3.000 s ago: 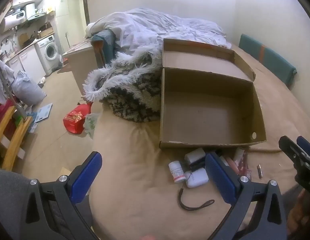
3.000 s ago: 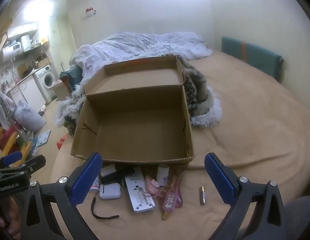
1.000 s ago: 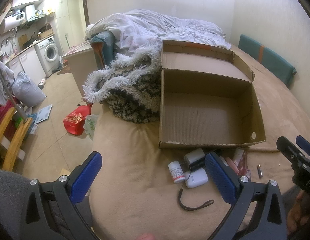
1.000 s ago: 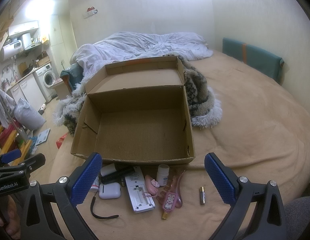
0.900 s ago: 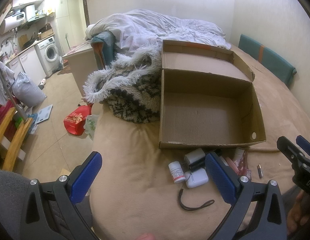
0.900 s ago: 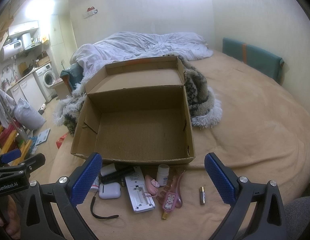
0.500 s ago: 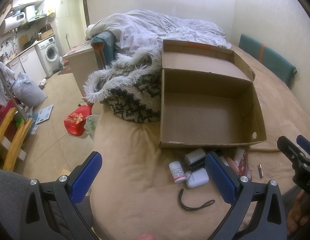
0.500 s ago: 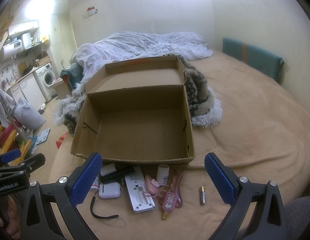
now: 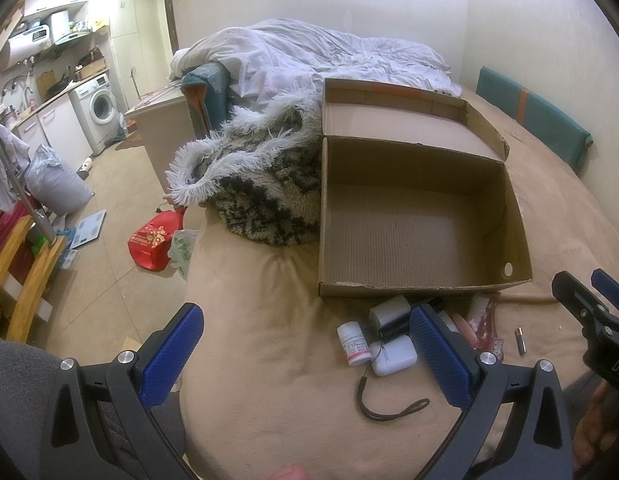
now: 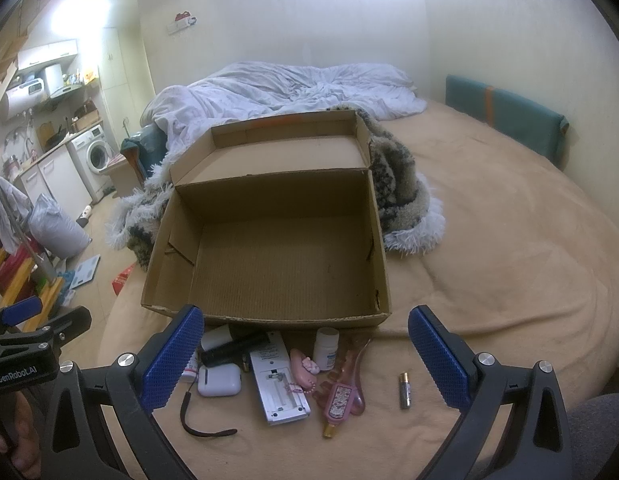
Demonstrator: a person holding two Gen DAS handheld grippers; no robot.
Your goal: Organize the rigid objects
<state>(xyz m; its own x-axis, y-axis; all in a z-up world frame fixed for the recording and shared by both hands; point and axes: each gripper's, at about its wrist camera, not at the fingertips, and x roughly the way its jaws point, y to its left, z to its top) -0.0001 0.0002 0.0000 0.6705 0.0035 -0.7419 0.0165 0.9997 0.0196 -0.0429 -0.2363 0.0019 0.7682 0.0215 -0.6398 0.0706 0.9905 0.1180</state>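
Right wrist view: both our grippers (image 10: 305,354) gape empty; we should straddle the battery (image 10: 404,390) squarely, then box (image 10: 269,316) it.

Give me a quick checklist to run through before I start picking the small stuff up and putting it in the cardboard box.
1. Cardboard box open, nothing inside: ok.
2. Right gripper open, holding nothing: ok.
3. Left gripper open, holding nothing: ok.
4. Battery lies apart from the pile, easy first pick: ok.
5. Black tube rests across the remote and other items; picking it singly: not ok.
6. White earbud case with its black strap trailing loose; whether it snags: cannot tell.
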